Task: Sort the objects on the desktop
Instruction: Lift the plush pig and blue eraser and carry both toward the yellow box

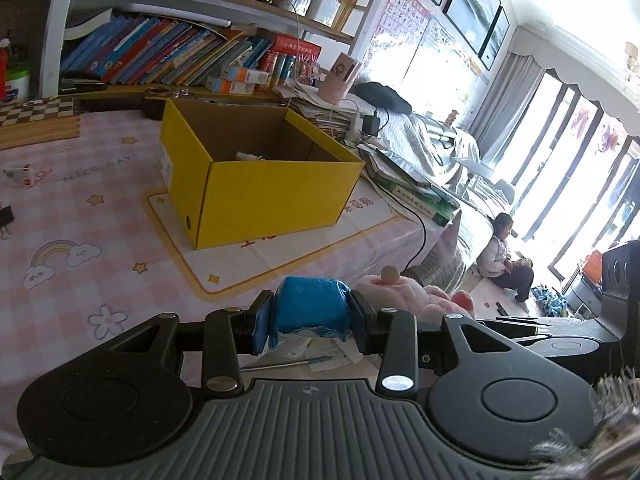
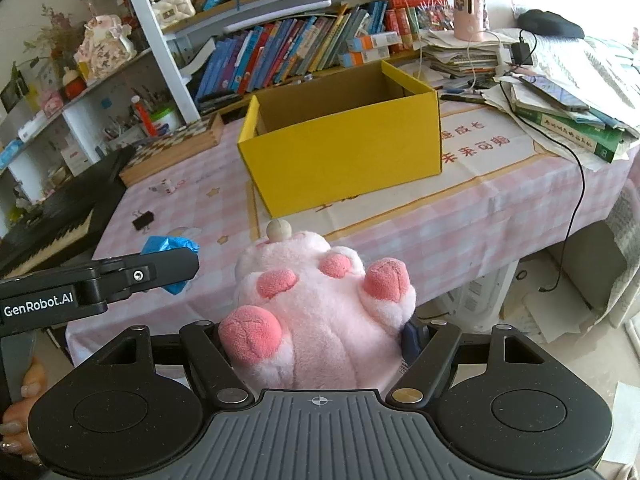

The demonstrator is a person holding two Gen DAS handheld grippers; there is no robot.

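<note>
My left gripper (image 1: 310,316) is shut on a blue tissue pack (image 1: 312,306), held above the near edge of the pink table; it also shows in the right wrist view (image 2: 170,248). My right gripper (image 2: 316,340) is shut on a pink plush paw toy (image 2: 320,312) with a small beige ball on top; the toy also shows in the left wrist view (image 1: 404,292). An open yellow cardboard box (image 1: 260,176) stands ahead on a white mat, also in the right wrist view (image 2: 344,148). Something white lies inside it.
A black binder clip (image 2: 143,220) and a small white item (image 2: 166,188) lie on the tablecloth at left. A chessboard box (image 2: 176,148), a keyboard (image 2: 48,220), bookshelves, stacked books (image 2: 572,128) and a black cable (image 2: 580,200) surround the box. A pen and papers (image 1: 312,356) lie below my left gripper.
</note>
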